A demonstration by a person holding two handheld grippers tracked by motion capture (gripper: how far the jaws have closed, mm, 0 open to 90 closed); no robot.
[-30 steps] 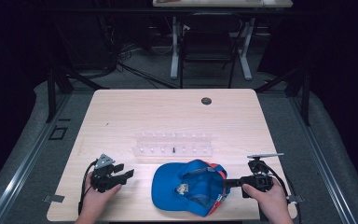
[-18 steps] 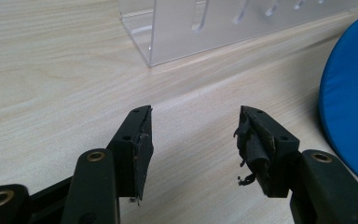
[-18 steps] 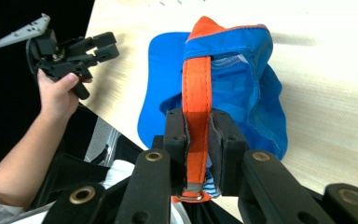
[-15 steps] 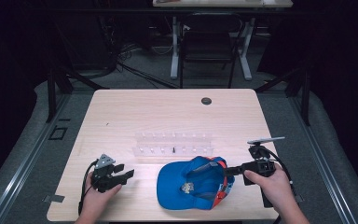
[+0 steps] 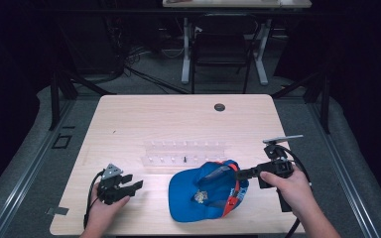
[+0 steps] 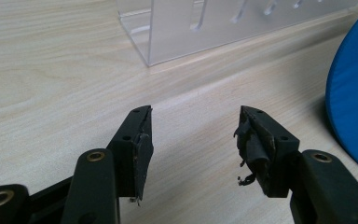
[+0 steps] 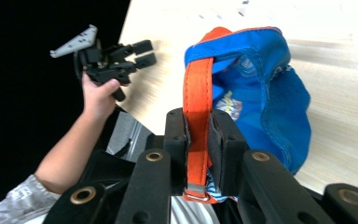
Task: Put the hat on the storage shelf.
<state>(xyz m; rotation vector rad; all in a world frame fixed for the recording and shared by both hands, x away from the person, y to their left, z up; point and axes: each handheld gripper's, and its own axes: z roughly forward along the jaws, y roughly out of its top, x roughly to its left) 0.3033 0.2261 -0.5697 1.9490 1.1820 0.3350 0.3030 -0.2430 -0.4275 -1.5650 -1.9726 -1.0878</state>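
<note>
The blue cap lies upside down on the desk, just in front of the clear rack. The right gripper has its jaws clamped on the cap's orange strap, lifting that edge. Well left of the cap, the left gripper rests with jaws spread wide, holding nothing.

The far half of the table lies bare except for a small dark disc near its far edge, so a hand could cross there freely. Across the middle stands a clear plastic rack, blocking a low straight reach from the near side. Just in front of it the blue cap takes up the near centre, leaving open wood between it and the left gripper.
</note>
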